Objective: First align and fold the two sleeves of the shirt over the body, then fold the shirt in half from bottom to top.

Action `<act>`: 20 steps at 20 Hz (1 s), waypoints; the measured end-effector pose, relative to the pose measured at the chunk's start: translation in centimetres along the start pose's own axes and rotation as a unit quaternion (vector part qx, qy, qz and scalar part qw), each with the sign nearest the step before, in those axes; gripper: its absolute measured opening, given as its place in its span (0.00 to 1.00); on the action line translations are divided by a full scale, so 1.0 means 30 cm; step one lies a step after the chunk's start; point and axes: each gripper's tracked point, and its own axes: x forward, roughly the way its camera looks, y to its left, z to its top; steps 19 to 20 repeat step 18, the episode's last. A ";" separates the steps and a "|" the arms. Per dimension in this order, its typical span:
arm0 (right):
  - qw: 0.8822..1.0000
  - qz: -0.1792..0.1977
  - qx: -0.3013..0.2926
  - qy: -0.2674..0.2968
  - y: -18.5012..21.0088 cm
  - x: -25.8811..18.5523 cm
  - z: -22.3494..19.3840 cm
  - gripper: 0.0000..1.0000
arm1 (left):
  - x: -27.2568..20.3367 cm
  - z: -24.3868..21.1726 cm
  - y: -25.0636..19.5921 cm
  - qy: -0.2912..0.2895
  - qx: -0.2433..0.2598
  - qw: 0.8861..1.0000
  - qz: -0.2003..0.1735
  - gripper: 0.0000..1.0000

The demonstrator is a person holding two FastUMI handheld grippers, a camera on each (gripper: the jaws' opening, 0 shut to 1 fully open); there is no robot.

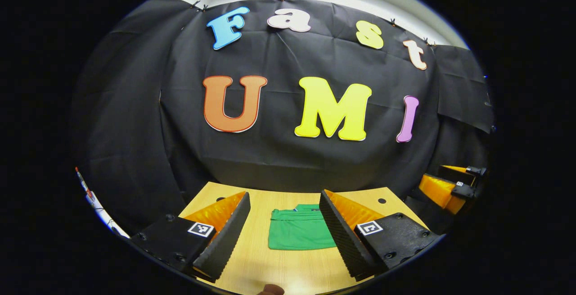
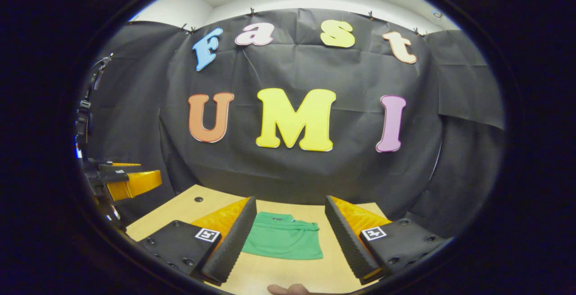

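Green shirt [image 1: 300,233] lies folded into a compact rectangle on table [image 1: 288,268].

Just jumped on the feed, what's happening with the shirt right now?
The green shirt lies on the wooden table as a compact folded rectangle, so the folding looks done. Neither tool is touching it: the left tool and the right tool are both held above the table, open and empty, pointing at the shirt. In the left gripper view the right tool shows off to the side, away from the shirt.
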 end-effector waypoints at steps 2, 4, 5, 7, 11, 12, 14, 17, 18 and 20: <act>1.000 0.003 -0.014 -0.012 0.039 -0.068 -0.025 0.94 | -0.060 -0.013 0.017 -0.014 0.010 1.000 0.005 0.99; 0.999 0.011 -0.026 -0.016 0.100 -0.108 -0.041 0.95 | -0.127 -0.033 0.020 -0.022 0.016 1.000 0.005 0.99; 0.999 0.015 -0.026 -0.015 0.127 -0.118 -0.050 0.96 | -0.154 -0.039 0.009 -0.028 0.017 0.999 -0.002 0.99; 0.999 0.019 -0.027 -0.009 0.170 -0.134 -0.066 0.98 | -0.194 -0.044 0.001 -0.037 0.025 0.999 -0.013 0.99; 0.998 0.034 -0.046 -0.005 0.245 -0.144 -0.074 0.94 | -0.218 -0.050 0.014 -0.046 0.041 0.998 -0.017 0.99; 0.998 0.037 -0.049 -0.008 0.256 -0.147 -0.069 0.94 | -0.221 -0.047 0.016 -0.048 0.041 0.998 -0.019 0.99; 0.998 0.041 -0.053 -0.011 0.279 -0.152 -0.064 0.96 | -0.225 -0.046 0.026 -0.050 0.041 0.998 -0.018 0.99; 0.998 0.042 -0.052 -0.010 0.288 -0.158 -0.067 0.94 | -0.232 -0.046 0.039 -0.053 0.039 0.998 -0.014 0.99; 0.998 0.041 -0.051 -0.010 0.285 -0.154 -0.067 0.94 | -0.231 -0.045 0.042 -0.054 0.039 0.998 -0.014 0.99; 0.998 0.041 -0.051 -0.010 0.285 -0.154 -0.067 0.94 | -0.231 -0.045 0.042 -0.054 0.039 0.998 -0.014 0.99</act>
